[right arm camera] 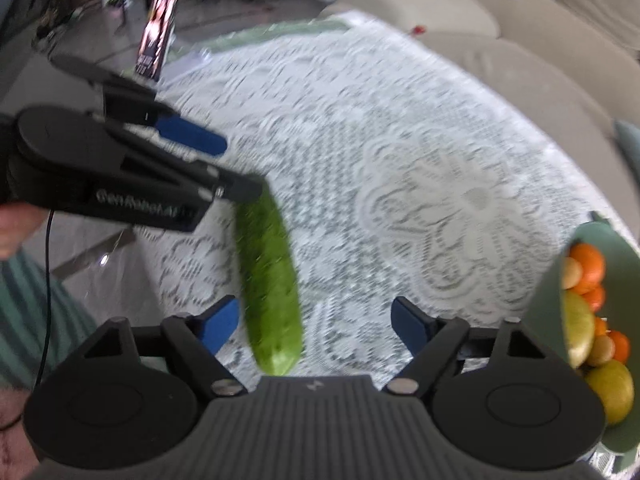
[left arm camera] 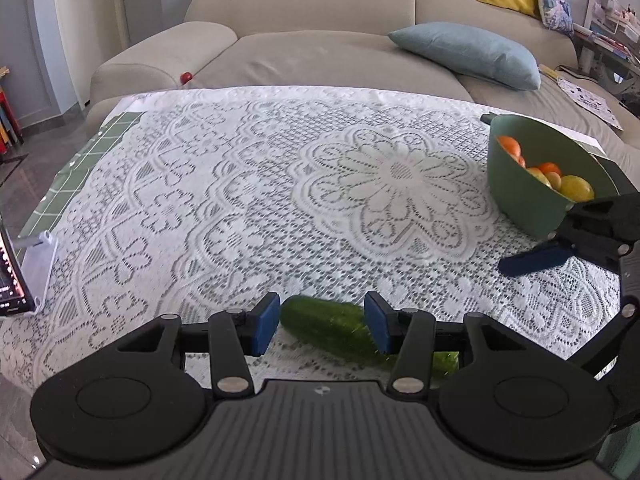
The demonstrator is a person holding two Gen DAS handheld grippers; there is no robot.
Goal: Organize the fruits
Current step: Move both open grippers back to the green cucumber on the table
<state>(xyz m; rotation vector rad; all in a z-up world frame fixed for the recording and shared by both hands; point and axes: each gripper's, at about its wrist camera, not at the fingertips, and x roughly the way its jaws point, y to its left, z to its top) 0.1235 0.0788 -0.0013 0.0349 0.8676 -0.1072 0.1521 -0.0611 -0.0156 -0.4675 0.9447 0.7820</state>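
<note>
Green and long, the cucumber (left arm camera: 332,330) lies between the blue pads of the left gripper (left arm camera: 323,328), its near end passing under the right-hand finger and out toward the gripper's body. Both pads look close against its skin, but the left wrist view does not settle whether they press it or only flank it. From the right wrist view the same cucumber (right arm camera: 269,280) hangs lengthwise away from the left gripper (right arm camera: 224,168), one end up at the dark finger tip and the cut end down near the camera; the other blue finger (right arm camera: 190,134) of that gripper stands apart from it, so I cannot tell if the grasp is firm. That view is blurred.

The right gripper (right arm camera: 316,326) has its fingers spread wide with nothing between them; the cucumber's lower end sits just inside its left finger, apart from the pad (right arm camera: 219,324). In the left wrist view one of its blue fingers (left arm camera: 536,258) points in from the right, beyond the left gripper's fingertips.

A green bowl (left arm camera: 520,196) stands on the lace-covered tabletop (left arm camera: 280,184), ahead and to the right of the left fingers, and just outside the right gripper's right finger (right arm camera: 544,304). It holds oranges (right arm camera: 586,266) and yellow fruit (right arm camera: 612,394). A phone (right arm camera: 158,32) stands far ahead of the right fingers, and a beige sofa (left arm camera: 304,12) lies beyond the tabletop.
</note>
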